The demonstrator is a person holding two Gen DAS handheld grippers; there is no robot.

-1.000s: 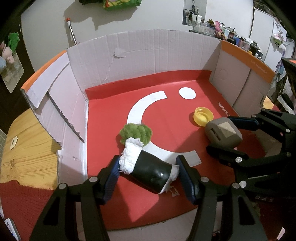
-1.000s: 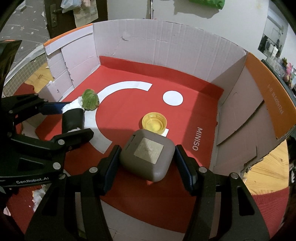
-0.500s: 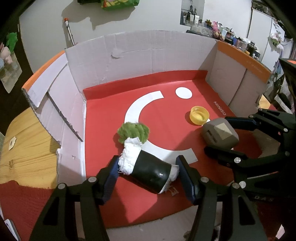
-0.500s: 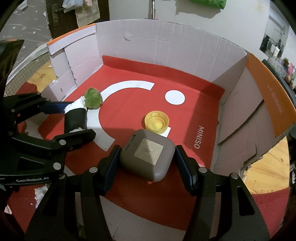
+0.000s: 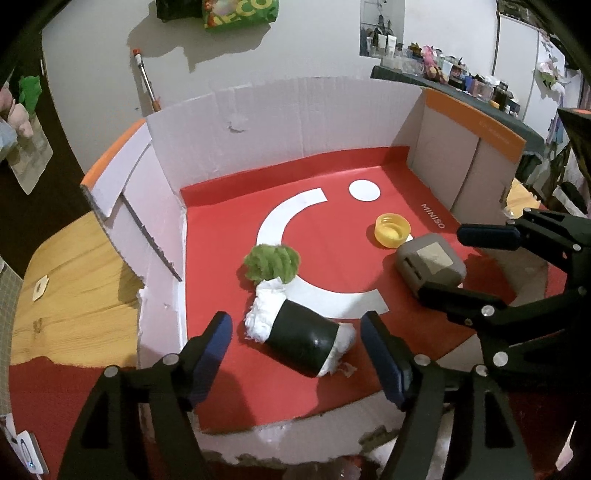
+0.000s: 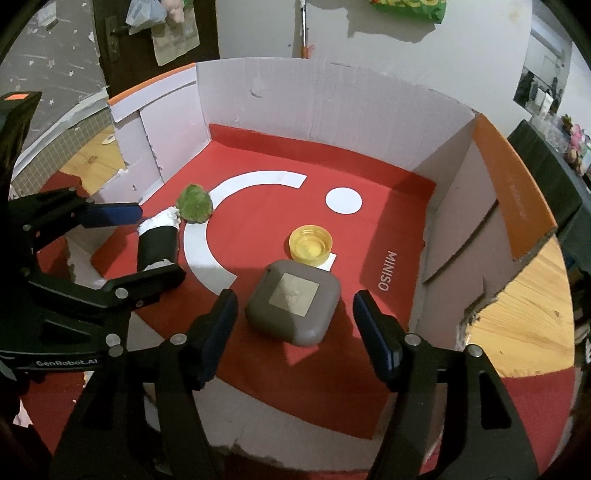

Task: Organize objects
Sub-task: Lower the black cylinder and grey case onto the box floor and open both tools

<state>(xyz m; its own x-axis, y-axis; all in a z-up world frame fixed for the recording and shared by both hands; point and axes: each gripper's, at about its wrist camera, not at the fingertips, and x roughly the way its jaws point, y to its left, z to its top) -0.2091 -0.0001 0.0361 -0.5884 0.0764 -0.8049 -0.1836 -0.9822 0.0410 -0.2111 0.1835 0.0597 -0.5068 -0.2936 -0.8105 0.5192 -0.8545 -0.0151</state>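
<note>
Fingers of the left gripper stand apart on either side of a black roll with white fluffy ends, and a clear gap shows at each blue pad as the jaws open. Both fingers of the right gripper likewise flank a grey rounded case without touching it, jaws opening too.

Only the left wrist view shows the slot in the case's near side and a torn white scrap just beside the roll's near end. It also takes in the shelf of small bottles and toys along the far wall. Only the right wrist view shows the door with hanging bags and the square tan patch on the case's top face-on; the words "GenRobot.AI" can be read there on the left gripper's body.

Each gripper tilts steeply down into the cardboard box, left and right side by side, fingertips just above the red floor sheet. The roll lies on its side near the box's front left, across the white arc printed on the sheet, with a green fuzzy ball touching its far end. The case rests near the front right. A yellow bottle cap, open side up, sits just beyond the case, near the white dot.
</note>
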